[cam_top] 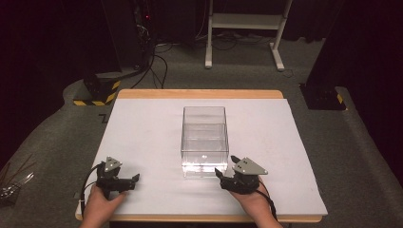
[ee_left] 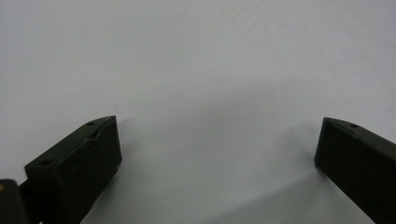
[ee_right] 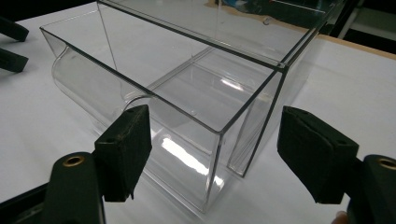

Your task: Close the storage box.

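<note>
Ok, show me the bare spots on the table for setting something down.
Bare white table lies left of the clear box, above the left gripper, and right of the box toward the table's right edge. It is tight at the box's near right corner, by the right gripper.

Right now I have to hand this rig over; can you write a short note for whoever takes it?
Left gripper: open, holding nothing, low over the white table at its near left.
Right gripper: open, holding nothing, aimed at the near right corner of the clear box, not touching it.
Clear box: upright mid-table, with nothing visible inside.
Done: nothing gripped yet.
Left: probably close in on the box with the right gripper; the left is free to help.
</note>
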{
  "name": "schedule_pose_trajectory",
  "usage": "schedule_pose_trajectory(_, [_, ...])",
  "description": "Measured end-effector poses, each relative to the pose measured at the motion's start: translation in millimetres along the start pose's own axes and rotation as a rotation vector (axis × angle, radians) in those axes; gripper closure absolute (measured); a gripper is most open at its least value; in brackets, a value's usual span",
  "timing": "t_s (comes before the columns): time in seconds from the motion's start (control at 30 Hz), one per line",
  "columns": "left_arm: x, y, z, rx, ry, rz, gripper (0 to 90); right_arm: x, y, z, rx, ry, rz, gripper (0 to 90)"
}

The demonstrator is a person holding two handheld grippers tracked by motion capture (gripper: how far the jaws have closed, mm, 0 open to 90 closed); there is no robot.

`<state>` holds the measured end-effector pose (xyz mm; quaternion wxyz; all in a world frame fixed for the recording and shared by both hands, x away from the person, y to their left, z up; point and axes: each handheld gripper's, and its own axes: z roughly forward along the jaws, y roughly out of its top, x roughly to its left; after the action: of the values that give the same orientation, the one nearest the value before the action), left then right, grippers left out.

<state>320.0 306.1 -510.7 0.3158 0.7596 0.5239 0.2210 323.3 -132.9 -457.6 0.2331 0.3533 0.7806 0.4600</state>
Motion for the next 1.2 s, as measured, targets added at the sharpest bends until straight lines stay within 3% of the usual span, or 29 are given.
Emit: schedule_pose_trajectory(1.2, [-0.2,-0.2,0.1,-0.002,0.001,-0.001,0.6,-21.7,12.9,35.3,-0.011,-0.060,0.031,26.7])
